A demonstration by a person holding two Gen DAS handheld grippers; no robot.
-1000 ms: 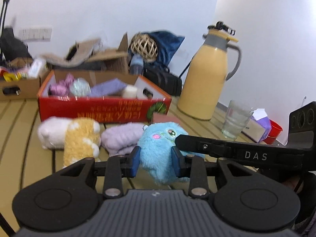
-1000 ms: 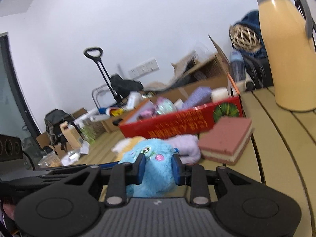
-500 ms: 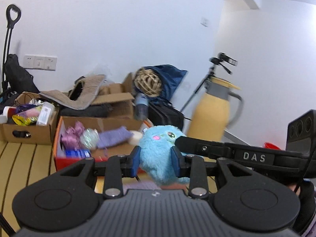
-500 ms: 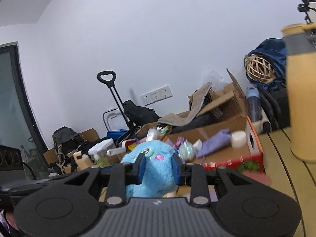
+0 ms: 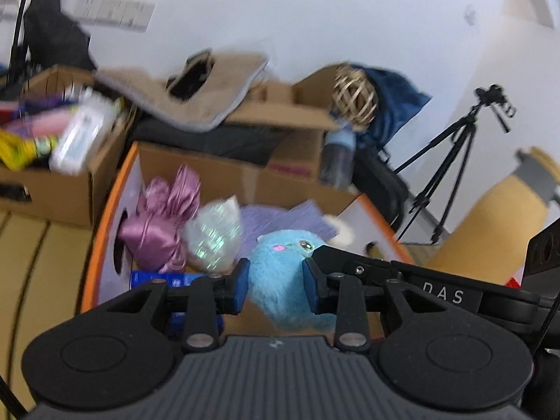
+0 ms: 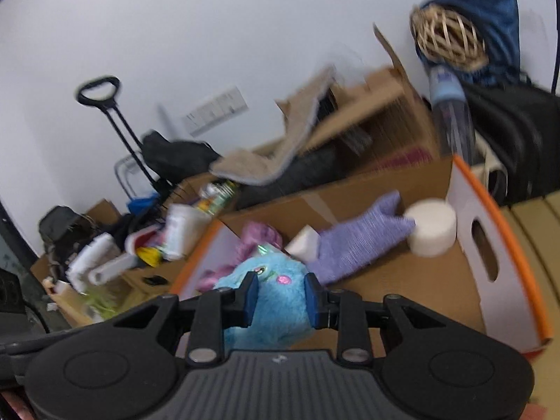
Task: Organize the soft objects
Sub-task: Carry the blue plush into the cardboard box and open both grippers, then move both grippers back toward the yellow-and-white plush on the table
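Both of my grippers are closed on the same blue plush toy (image 5: 280, 276). The left gripper (image 5: 275, 285) has its blue pads pressed into the toy's flanks, and the right gripper (image 6: 280, 297) squeezes it from the other side, so the fur bulges between each pair of fingers.

A second ago the toy sat on the slatted table beside other plush pieces. Half a second ago I had it in the air in front of the box. Now it hangs over the open orange-edged cardboard box (image 6: 504, 238), above the bare cardboard floor.

Already inside the box are a pink satin bundle (image 5: 157, 224), an iridescent pouch (image 5: 215, 238), a purple knit cloth (image 6: 357, 241) and a white cylinder (image 6: 432, 229).

I judge the carry nearly done; lowering and releasing should follow. Both views are motion-blurred.
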